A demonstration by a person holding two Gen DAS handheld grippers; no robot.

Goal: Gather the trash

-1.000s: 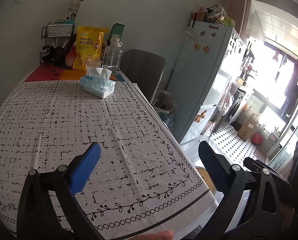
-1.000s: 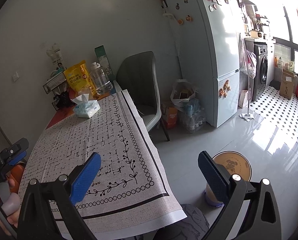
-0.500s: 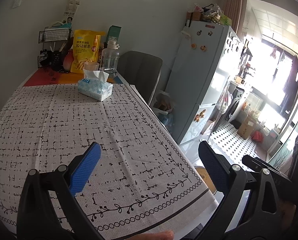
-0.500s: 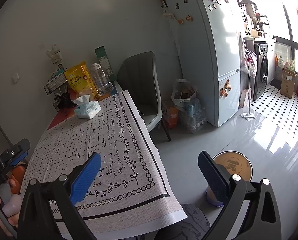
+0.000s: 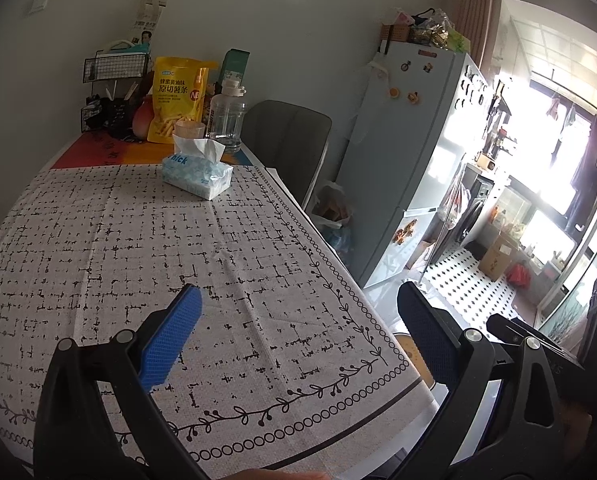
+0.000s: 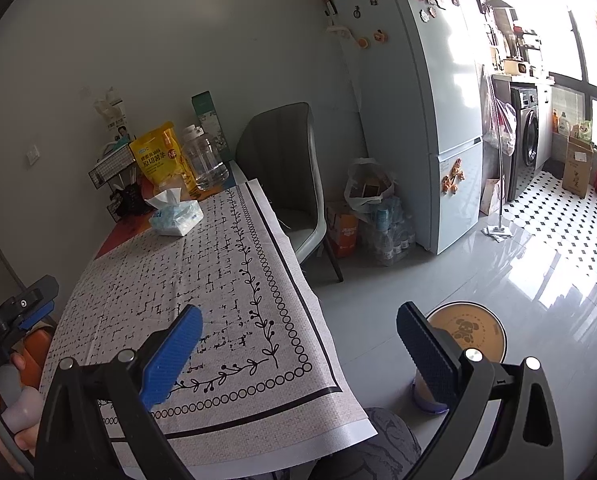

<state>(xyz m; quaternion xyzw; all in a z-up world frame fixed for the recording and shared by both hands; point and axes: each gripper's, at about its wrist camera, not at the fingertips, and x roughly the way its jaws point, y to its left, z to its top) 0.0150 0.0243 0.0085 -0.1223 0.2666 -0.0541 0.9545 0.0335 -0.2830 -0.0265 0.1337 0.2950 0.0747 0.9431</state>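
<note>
My left gripper (image 5: pixel 298 320) is open and empty, held above the near right part of a table with a white, black-patterned cloth (image 5: pixel 118 240). My right gripper (image 6: pixel 296 334) is open and empty, past the table's near right corner, over the floor. A round tan bin (image 6: pixel 466 332) with a dog print stands on the floor below the right gripper; its rim also shows in the left wrist view (image 5: pixel 412 356). A tissue pack (image 5: pixel 196 172) lies at the far end of the table. I see no loose trash on the cloth.
A yellow snack bag (image 5: pixel 176 106), a clear water jug (image 5: pixel 226 118), a wire rack (image 5: pixel 114 92) and a green box stand at the table's far end. A grey chair (image 6: pixel 286 184), bags and boxes (image 6: pixel 368 208) and a fridge (image 6: pixel 422 100) line the right side.
The left wrist view has shifted slightly, the table's far objects sitting a little lower and left. The right gripper has hardly moved. Both grippers stay open.
</note>
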